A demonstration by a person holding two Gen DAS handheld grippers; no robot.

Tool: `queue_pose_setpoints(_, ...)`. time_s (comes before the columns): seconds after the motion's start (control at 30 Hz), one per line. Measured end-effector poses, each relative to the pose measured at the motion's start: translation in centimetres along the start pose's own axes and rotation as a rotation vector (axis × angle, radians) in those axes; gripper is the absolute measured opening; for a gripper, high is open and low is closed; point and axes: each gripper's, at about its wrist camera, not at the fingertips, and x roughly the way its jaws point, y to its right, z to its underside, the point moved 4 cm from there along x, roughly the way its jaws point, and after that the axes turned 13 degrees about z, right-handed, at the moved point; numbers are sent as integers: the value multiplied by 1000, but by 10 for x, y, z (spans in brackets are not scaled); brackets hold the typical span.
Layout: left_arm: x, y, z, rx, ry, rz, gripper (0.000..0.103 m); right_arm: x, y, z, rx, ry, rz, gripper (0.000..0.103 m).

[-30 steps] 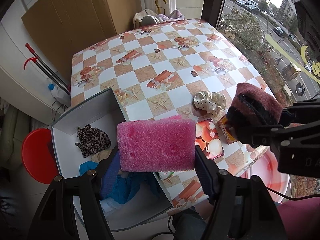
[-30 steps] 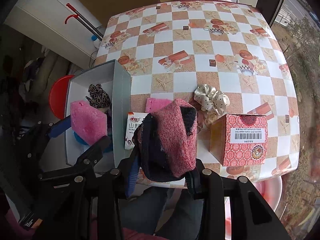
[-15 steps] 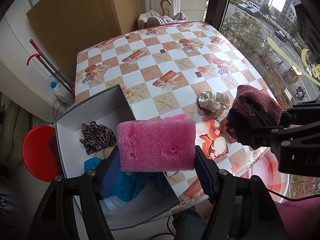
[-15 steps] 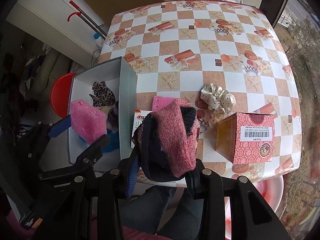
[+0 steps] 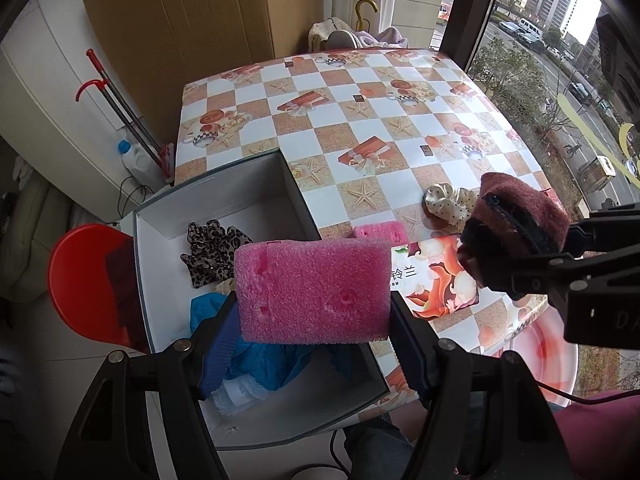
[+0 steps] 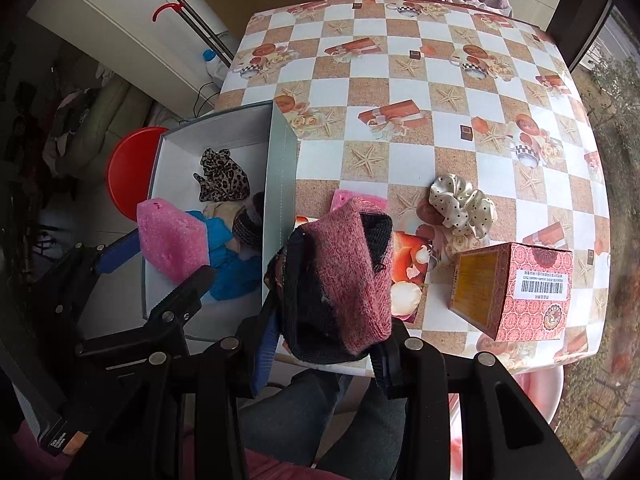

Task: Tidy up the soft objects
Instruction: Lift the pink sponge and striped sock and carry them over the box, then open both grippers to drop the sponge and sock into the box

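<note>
Both grippers shifted left: left gripper point(image 5: 314, 312) clamps pink sponge point(image 5: 313, 290) over box point(image 5: 256, 196); right gripper point(image 6: 328, 330) clamps knit sock point(image 6: 346, 276) above the table edge.

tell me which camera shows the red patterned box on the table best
The right wrist view: the red patterned box shows whole, with two sides and its barcode label. In the left wrist view only a red sliver peeks out behind the knitted sock.

pink sponge point(image 5: 312, 290), leopard-print cloth point(image 5: 212, 250), polka-dot scrunchie point(image 6: 462, 204)

soft daylight from the window point(image 5: 540, 60); sharp, fisheye-bent, dark corners.
</note>
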Motion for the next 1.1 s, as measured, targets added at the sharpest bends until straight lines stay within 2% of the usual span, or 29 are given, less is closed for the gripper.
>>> queue_pose_setpoints(0.5,-10,-45,25,-153,17,-40,74,5,-44,-7,-137,-10,-6,41)
queue_pose_setpoints(0.8,-8,-67,51,-252,-12,-63,74,13,-70,-6,-227,-33,-19,41)
queue_pose_setpoints(1.1,-3,-81,64,-308,-37,-76,74,19,-93,-4,-301,-51,-21,41)
